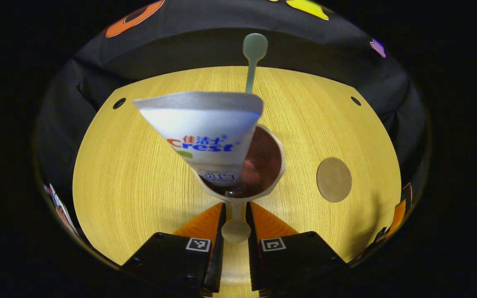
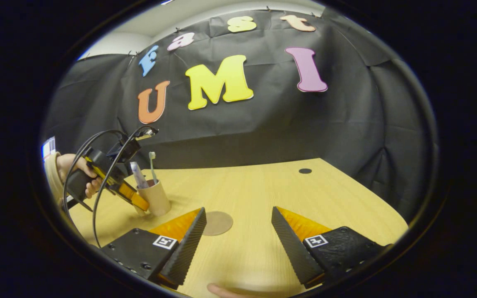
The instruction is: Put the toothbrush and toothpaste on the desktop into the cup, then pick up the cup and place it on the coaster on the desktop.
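The cup [image 1: 244, 182] holds 2 things: toothpaste [image 1: 207, 132] and toothbrush [image 1: 254, 54]. The left gripper [image 1: 235, 225] clamps its handle; the right gripper [image 2: 238, 231] gapes wide near the coaster [image 2: 218, 222].

- The left gripper [image 1: 235, 219] points forward and down, its two fingers [image 1: 205, 225] drawn close together with just a narrow gap between them.
- Both fingers press on the pale, beige handle of a cup [image 1: 236, 225], one on each side of it.
- In the right gripper view, the left gripper [image 2: 135, 200] slants down towards its tips, gripped from behind by a hand [image 2: 79, 174].
- A pale sleeve cuff [image 2: 51, 167] sits just behind that hand.
- The right gripper [image 2: 238, 229] points forward, level, with its fingers [image 2: 186, 242] spread wide apart and nothing between them.
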### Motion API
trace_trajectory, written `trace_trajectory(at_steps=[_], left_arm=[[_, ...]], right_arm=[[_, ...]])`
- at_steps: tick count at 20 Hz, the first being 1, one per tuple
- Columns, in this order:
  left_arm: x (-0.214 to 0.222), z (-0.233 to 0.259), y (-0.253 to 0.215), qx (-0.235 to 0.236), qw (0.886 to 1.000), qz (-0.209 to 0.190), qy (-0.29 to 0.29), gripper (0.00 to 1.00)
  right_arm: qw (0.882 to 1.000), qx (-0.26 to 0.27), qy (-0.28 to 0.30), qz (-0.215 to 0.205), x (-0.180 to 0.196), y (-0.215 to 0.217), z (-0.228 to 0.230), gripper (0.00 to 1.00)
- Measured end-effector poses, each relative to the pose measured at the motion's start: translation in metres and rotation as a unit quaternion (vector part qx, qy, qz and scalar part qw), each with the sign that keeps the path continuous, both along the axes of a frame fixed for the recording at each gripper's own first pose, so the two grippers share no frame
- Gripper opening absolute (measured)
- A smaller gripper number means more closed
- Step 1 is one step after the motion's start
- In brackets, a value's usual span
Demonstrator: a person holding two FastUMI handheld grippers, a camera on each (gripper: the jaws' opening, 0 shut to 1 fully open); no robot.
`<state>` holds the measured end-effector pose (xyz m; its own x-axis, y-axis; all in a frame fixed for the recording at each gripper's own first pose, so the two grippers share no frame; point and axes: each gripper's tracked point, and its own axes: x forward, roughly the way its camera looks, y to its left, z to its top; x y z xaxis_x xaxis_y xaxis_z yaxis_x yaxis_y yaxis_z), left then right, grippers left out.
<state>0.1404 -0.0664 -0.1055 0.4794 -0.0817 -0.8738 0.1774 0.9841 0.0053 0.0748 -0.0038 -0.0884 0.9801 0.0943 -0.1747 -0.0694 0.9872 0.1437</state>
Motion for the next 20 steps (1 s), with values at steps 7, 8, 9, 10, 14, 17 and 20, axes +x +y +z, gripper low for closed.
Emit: trace_trajectory(at_steps=[7,8,9,10,14,17,20], left_arm=[[0.029,0.046,-0.034,-0.006,1.0,-0.005,-0.022,0.24],[0.034,0.056,-0.04,-0.005,1.0,-0.007,-0.027,0.24],[0.039,0.067,-0.046,-0.004,0.999,-0.008,-0.034,0.24],[0.046,0.078,-0.053,-0.006,0.999,-0.01,-0.042,0.23],[0.074,0.122,-0.083,-0.01,0.998,-0.019,-0.065,0.22],[0.085,0.14,-0.107,-0.017,0.997,-0.033,-0.074,0.22],[0.075,0.14,-0.129,-0.026,0.995,-0.057,-0.073,0.22]], right_arm=[[1.0,-0.001,0.005,-0.004,-0.003,-0.004,-0.006,0.96],[1.0,0.0,0.004,-0.004,-0.002,-0.004,-0.005,0.96],[1.0,0.0,0.004,-0.004,-0.002,-0.004,-0.005,0.96],[1.0,0.0,0.004,-0.004,-0.002,-0.003,-0.006,0.95],[1.0,0.0,0.007,-0.003,-0.003,-0.001,-0.009,0.96],[1.0,-0.002,0.006,-0.003,-0.005,-0.002,-0.009,0.96],[1.0,0.008,0.011,-0.004,-0.008,-0.006,-0.011,0.96]])
